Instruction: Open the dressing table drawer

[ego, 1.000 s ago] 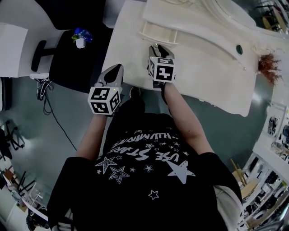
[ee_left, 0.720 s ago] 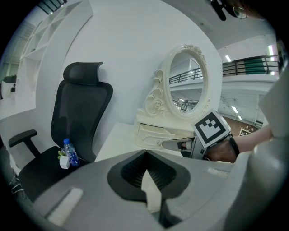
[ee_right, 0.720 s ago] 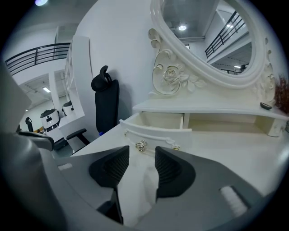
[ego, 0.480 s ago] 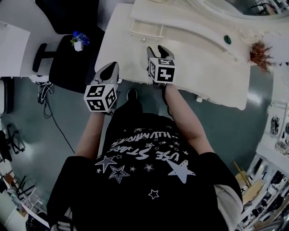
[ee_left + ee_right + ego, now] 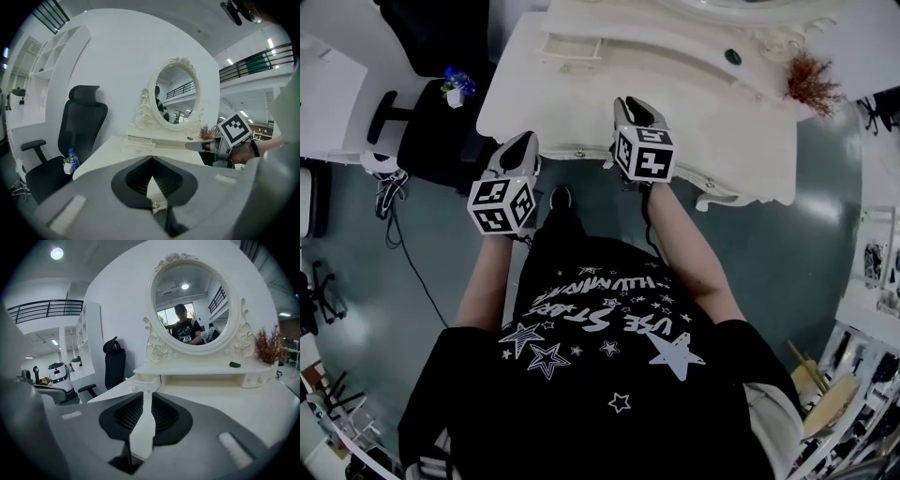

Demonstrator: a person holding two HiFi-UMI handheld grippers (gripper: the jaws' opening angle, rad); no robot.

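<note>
The white dressing table (image 5: 741, 141) fills the top of the head view, with small knobs (image 5: 578, 155) along its front edge. One knob (image 5: 154, 205) shows just below my left gripper's jaws. A small drawer box (image 5: 572, 47) sits at the back left of the tabletop, and its drawer (image 5: 142, 382) looks slightly pulled out. My left gripper (image 5: 517, 150) hangs just in front of the table's front edge, its jaws touching at the tips and holding nothing. My right gripper (image 5: 630, 105) is over the front part of the tabletop, its jaws a narrow gap apart and empty.
An oval mirror (image 5: 192, 305) stands at the back of the table. A red dried plant (image 5: 811, 82) and a small dark object (image 5: 732, 56) sit on its shelf. A black office chair (image 5: 441, 131) with a bottle (image 5: 453, 84) on its seat stands left of the table.
Both grippers have drawn back toward the table's front edge. The left one was over the tabletop and now hangs in front of it. The table sits higher in the head view.
</note>
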